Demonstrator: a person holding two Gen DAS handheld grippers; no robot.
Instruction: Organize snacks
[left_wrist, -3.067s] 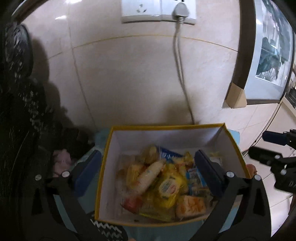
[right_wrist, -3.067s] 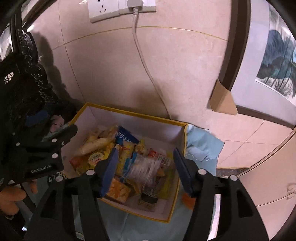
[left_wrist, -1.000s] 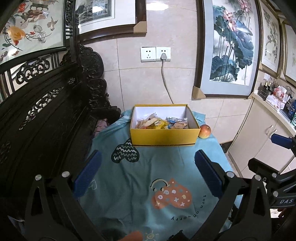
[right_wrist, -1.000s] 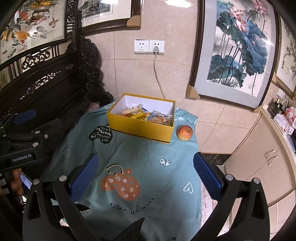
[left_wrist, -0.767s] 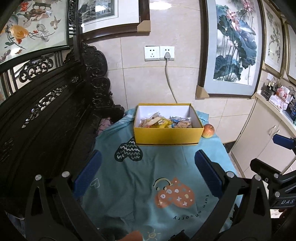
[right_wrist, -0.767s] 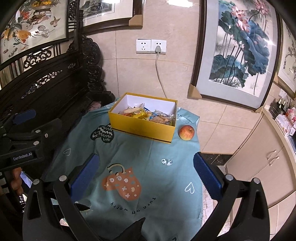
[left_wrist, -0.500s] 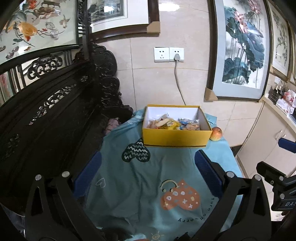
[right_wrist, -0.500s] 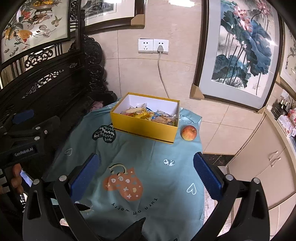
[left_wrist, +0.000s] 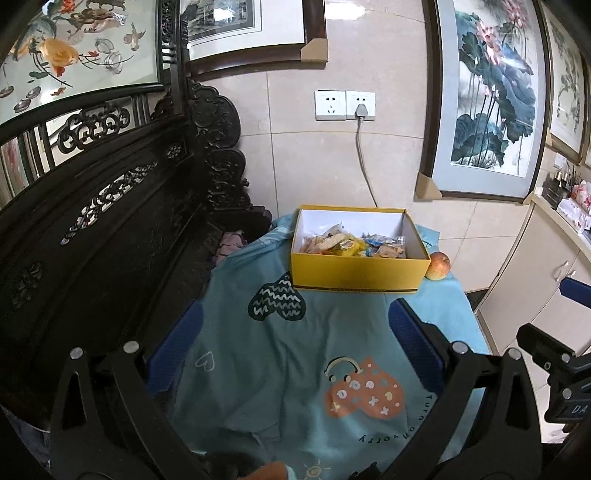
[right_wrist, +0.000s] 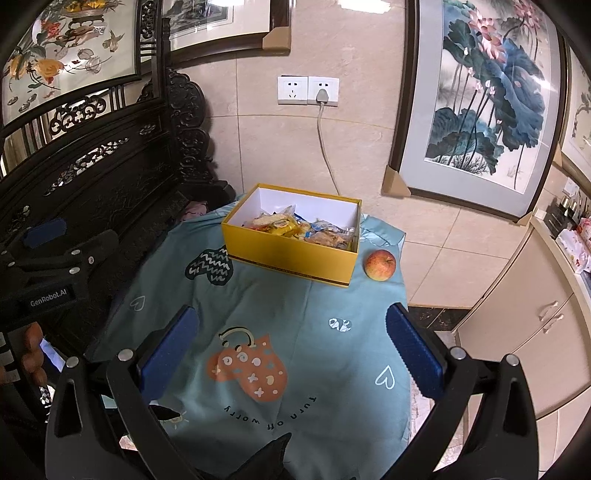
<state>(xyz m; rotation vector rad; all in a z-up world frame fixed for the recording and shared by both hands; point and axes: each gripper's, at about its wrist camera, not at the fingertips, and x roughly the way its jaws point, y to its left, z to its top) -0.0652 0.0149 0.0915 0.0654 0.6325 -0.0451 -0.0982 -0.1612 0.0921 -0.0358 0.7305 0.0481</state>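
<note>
Yellow box (right_wrist: 291, 254): straight ahead of both your claws, well apart from them, at the far end of the surface (right_wrist: 295, 332).
Snacks (right_wrist: 295, 227): piled inside the box, small crinkly packets; likely light, soft and slippery, so pinch each one by a sealed edge, not the puffed middle.
Apple (right_wrist: 380, 264): just beside the box, on your right claw's side; firm, round, liable to roll.
Left claw (left_wrist: 295, 347): jaws spread wide, holding nothing.
Right claw (right_wrist: 291, 347): jaws spread wide, holding nothing.
Cloth (left_wrist: 295, 369): teal, wrinkled, directly under your claws; it may drag if you push the box.
Progress: snacks look gathered; you seem finished.
</note>
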